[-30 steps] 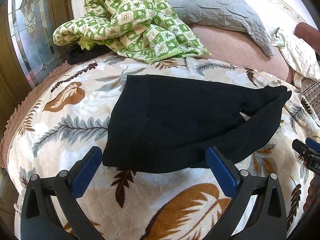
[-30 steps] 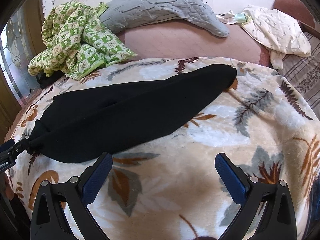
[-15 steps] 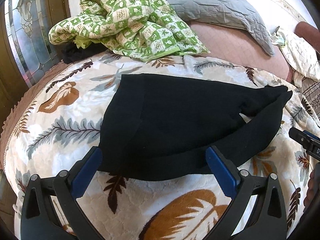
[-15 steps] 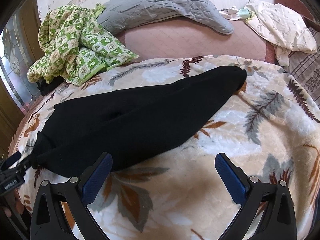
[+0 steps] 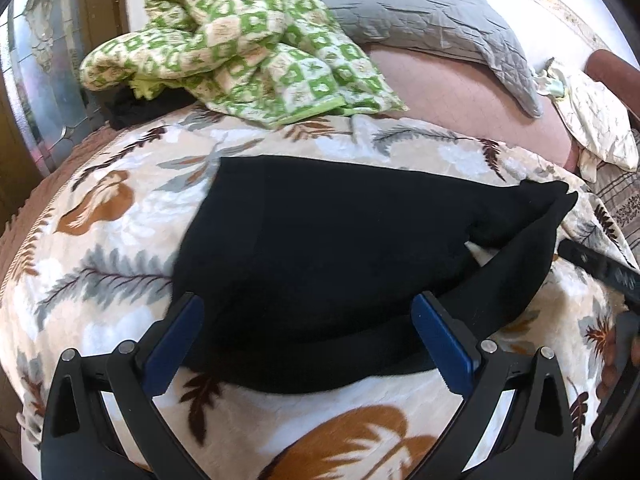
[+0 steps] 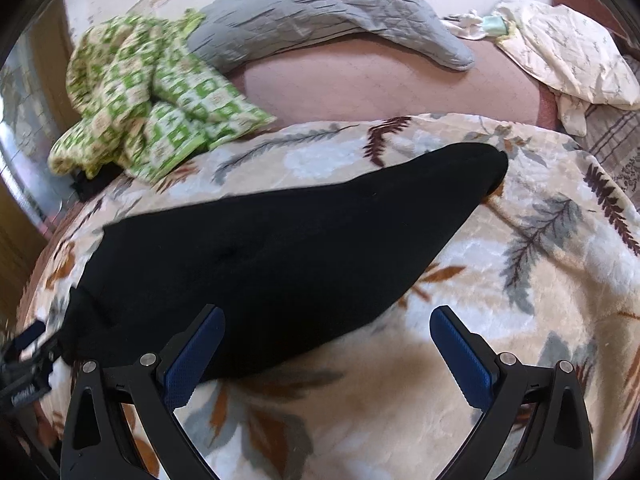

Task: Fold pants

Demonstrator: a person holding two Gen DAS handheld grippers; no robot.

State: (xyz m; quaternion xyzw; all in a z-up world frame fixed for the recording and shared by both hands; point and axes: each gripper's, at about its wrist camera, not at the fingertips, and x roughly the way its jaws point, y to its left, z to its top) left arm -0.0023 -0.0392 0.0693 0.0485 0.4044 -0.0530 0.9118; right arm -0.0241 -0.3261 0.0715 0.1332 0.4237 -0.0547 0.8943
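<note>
Black pants (image 5: 340, 248) lie folded lengthwise on a leaf-patterned blanket (image 5: 120, 220), waist end to the left, leg ends to the right. My left gripper (image 5: 308, 340) is open and empty, its blue pads over the pants' near edge at the waist end. In the right wrist view the pants (image 6: 280, 248) run from lower left to upper right. My right gripper (image 6: 328, 356) is open and empty, its left finger over the pants' near edge, the right finger over bare blanket (image 6: 520, 280).
A green checked quilt (image 5: 240, 40) is heaped at the back left, a grey pillow (image 5: 420, 20) behind it. A cream cloth (image 6: 568, 52) lies at the back right on the pink sheet (image 6: 380, 80). A window is at the far left.
Both grippers have moved forward toward the pants; the pants now reach between the left gripper's fingers. The right gripper has shifted left along the pants. Both stay open.
</note>
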